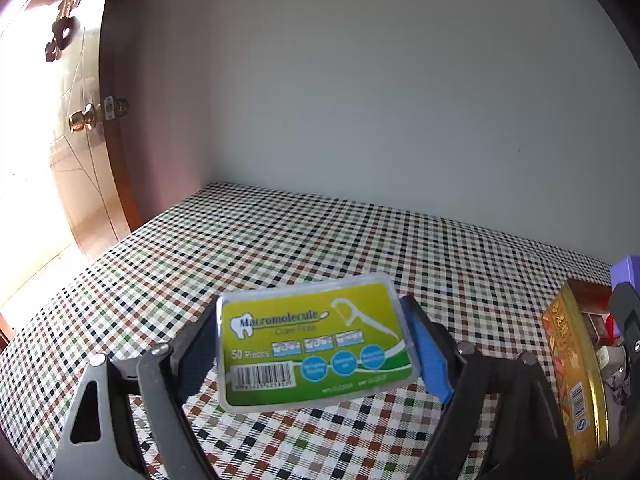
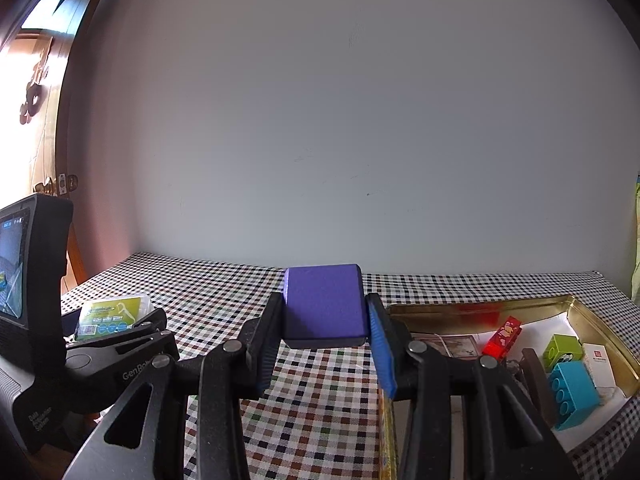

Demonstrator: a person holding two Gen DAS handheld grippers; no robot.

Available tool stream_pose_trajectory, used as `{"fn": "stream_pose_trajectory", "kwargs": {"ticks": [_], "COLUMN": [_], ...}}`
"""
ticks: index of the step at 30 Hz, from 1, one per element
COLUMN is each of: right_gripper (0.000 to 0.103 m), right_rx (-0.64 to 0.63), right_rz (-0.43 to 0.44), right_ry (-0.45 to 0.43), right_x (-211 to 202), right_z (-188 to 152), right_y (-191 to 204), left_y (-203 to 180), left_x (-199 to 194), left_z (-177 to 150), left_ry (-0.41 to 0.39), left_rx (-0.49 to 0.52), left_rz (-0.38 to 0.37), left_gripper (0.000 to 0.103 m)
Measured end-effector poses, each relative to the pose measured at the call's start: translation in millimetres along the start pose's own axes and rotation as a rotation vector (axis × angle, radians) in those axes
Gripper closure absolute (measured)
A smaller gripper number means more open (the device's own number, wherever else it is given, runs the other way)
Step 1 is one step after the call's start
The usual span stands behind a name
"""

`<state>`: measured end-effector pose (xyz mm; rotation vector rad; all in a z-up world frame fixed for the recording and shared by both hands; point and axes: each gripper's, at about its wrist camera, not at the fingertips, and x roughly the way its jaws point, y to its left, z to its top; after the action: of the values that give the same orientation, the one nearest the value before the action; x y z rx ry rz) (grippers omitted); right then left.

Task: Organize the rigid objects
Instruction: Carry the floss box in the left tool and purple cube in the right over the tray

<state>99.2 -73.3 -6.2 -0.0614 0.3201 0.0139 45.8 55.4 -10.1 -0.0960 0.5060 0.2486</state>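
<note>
A green dental-floss-pick box (image 1: 316, 340) with a clear lid hangs above the checked tablecloth (image 1: 280, 240), clamped flat between the blue pads of my left gripper (image 1: 316, 344). The same box (image 2: 112, 314) and left gripper (image 2: 116, 320) appear at the left of the right wrist view. My right gripper (image 2: 325, 320) is shut on a purple block (image 2: 324, 304), held above the cloth just left of a gold tin tray (image 2: 592, 312). The purple block's corner (image 1: 628, 272) peeks in at the right edge of the left wrist view.
The gold tray holds a red block (image 2: 502, 338), a green block (image 2: 562, 350), a blue studded brick (image 2: 574, 394) and a white card box (image 2: 598, 362). Its side wall (image 1: 576, 372) stands right of my left gripper. A grey wall backs the table; a wooden door (image 1: 84, 120) is left.
</note>
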Motion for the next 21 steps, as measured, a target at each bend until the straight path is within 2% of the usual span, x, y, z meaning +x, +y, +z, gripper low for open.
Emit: {"fn": "stream_pose_trajectory", "kwargs": {"ticks": [21], "right_gripper": [0.06], "right_rx": [0.002], "right_rz": [-0.013], "right_ry": [-0.045], "right_x": [-26], "right_z": [-6], "right_y": [-22], "left_y": [-28], "left_x": [-63], "left_z": [-26], "left_ry": [0.011], "left_rx": [-0.017], "left_rz": [-0.01], "left_gripper": [0.018]}}
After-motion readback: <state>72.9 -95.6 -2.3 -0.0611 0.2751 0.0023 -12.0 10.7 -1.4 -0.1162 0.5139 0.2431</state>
